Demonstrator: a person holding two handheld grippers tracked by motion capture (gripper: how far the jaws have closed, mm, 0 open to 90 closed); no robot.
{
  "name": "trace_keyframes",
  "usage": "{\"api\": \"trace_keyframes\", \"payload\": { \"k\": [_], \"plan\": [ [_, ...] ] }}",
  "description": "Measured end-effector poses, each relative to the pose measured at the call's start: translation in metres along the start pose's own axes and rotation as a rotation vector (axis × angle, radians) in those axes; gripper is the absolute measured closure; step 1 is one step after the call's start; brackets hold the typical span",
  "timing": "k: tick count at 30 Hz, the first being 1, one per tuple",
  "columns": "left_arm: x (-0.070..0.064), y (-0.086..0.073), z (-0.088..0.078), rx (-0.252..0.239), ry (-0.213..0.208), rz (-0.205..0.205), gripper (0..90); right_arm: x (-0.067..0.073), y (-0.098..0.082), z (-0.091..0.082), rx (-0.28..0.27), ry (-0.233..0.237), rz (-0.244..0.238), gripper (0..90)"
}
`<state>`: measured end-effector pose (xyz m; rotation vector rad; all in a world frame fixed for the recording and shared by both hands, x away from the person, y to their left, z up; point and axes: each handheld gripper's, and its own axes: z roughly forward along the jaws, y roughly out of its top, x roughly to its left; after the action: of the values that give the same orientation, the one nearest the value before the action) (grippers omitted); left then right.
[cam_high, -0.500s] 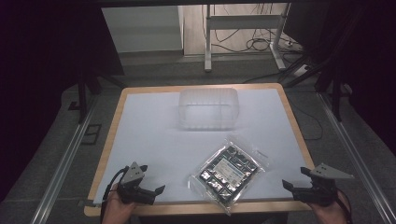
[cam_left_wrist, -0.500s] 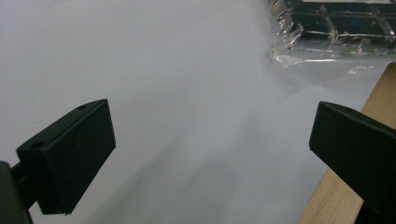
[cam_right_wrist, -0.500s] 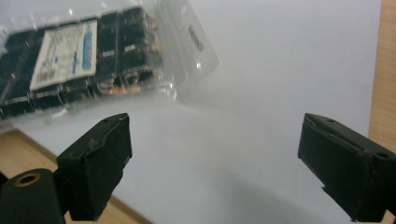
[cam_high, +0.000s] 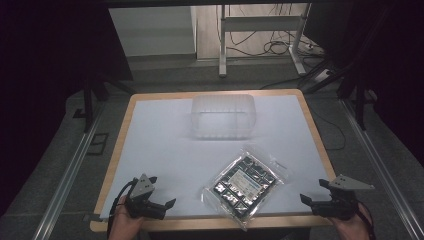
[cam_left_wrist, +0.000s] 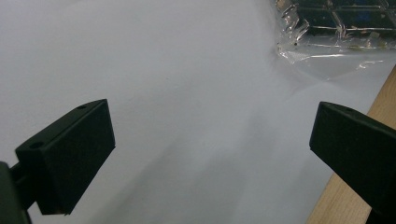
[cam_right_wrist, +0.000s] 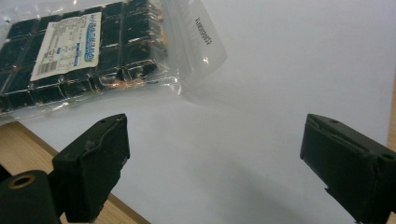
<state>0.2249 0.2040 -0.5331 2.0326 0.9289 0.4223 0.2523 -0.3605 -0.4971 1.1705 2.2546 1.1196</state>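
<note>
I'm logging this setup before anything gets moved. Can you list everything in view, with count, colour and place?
Table: one, light wood rim, centre of the high view.
White sheet: one, white, covering the table top.
Clear bin: one, see-through plastic, far middle of the sheet.
Bagged tray: one, black compartments with a white label inside a clear bag, near edge, lying flat between the two grippers.
Desk frame: one, pale metal, on the floor beyond the table, with cables beside it.
Left gripper: one, black, jaws open, near left corner.
Right gripper: one, black, jaws open, near right corner.
</note>
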Motion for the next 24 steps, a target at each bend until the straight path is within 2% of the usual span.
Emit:
{"api": "trace_keyframes", "payload": {
  "k": [11, 19, 24],
  "plan": [
    [0.000, 0.000, 0.001, 0.006, 0.001, -0.001, 0.0, 0.003, 0.002, 0.004, -0.002, 0.003, -0.018, 5.6],
    [0.001, 0.000, 0.001, 0.007, 0.001, 0.000, 0.0, 0.006, 0.008, 0.007, -0.027, 0.009, -0.022, 2.7],
    [0.001, 0.000, 0.001, 0.006, 0.001, -0.001, 0.0, 0.008, 0.013, 0.009, -0.028, 0.009, -0.044, 2.7]
  ]
}}
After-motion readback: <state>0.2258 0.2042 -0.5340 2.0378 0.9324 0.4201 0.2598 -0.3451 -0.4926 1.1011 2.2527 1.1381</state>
